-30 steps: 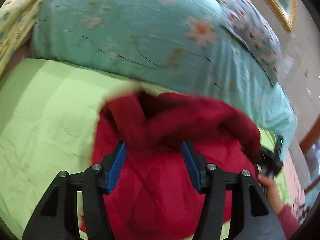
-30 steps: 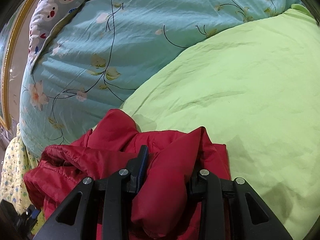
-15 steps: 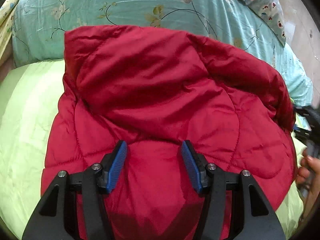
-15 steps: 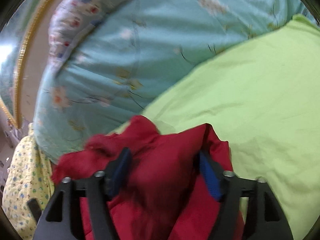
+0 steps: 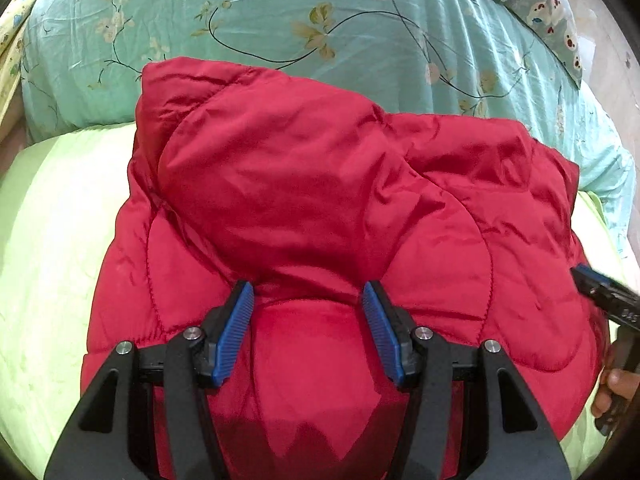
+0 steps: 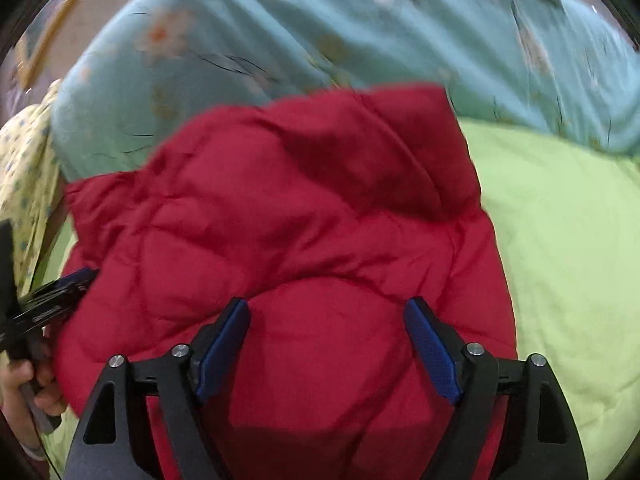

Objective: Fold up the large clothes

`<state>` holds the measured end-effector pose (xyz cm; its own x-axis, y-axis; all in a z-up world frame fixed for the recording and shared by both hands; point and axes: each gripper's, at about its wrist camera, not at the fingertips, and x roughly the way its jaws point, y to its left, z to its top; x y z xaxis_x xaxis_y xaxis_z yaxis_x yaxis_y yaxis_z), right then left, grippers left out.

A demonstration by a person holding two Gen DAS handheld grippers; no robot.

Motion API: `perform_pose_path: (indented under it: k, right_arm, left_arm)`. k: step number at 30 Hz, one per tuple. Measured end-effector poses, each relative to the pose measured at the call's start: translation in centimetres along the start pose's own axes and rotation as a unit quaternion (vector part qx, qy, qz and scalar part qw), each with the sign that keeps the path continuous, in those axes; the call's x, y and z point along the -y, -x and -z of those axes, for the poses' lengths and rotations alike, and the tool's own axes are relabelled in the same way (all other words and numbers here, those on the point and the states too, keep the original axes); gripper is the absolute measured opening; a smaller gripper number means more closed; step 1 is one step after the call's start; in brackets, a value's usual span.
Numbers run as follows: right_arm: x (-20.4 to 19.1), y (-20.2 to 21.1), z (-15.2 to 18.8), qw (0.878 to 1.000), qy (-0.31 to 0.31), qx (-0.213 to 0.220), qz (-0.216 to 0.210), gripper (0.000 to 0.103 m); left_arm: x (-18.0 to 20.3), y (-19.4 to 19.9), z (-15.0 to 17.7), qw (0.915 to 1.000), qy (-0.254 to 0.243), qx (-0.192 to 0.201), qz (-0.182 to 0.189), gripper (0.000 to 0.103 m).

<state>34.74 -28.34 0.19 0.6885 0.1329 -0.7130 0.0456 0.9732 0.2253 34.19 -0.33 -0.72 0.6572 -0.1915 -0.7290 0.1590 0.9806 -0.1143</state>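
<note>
I am noting: red quilted puffer jacket [image 5: 320, 208] lying folded directly beneath both grippers; right gripper [image 6: 328, 344] jaws just been opening, empty; left gripper [image 5: 308, 324] parted, gripping nothing.

A bed with a lime-green sheet [image 5: 52, 248] fills the lower frame. A folded red quilted jacket [image 5: 320, 208] lies on it at centre. A teal floral duvet [image 5: 280, 28] is heaped across the top, with yellow patterned fabric [image 6: 24, 176] at the left edge.
</note>
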Motion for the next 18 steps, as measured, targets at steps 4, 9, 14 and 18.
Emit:
perform_pose_path:
  k: [4, 9, 14, 18]
  right_arm:
    - [1.1, -1.3, -0.3, 1.0, -0.025, -0.008, 0.001, 0.088]
    - [1.7, -2.0, -0.2, 0.999, -0.034, -0.009, 0.002, 0.091]
    - [1.7, -2.3, 0.0, 0.999, -0.031, -0.006, 0.003, 0.093]
    - [1.6, -2.3, 0.2, 1.0, -0.03, -0.004, 0.007, 0.093]
  left_arm:
    - [-0.1, -1.0, -0.7, 1.0, 0.005, -0.006, 0.002, 0.056]
    - [0.0, -1.5, -1.1, 0.9999, 0.007, -0.011, 0.001, 0.056]
    - [-0.5, 0.5, -0.8, 0.9997, 0.013, -0.007, 0.019, 0.056]
    - [-1.2, 0.3, -0.1, 0.9997, 0.011, -0.003, 0.023, 0.056]
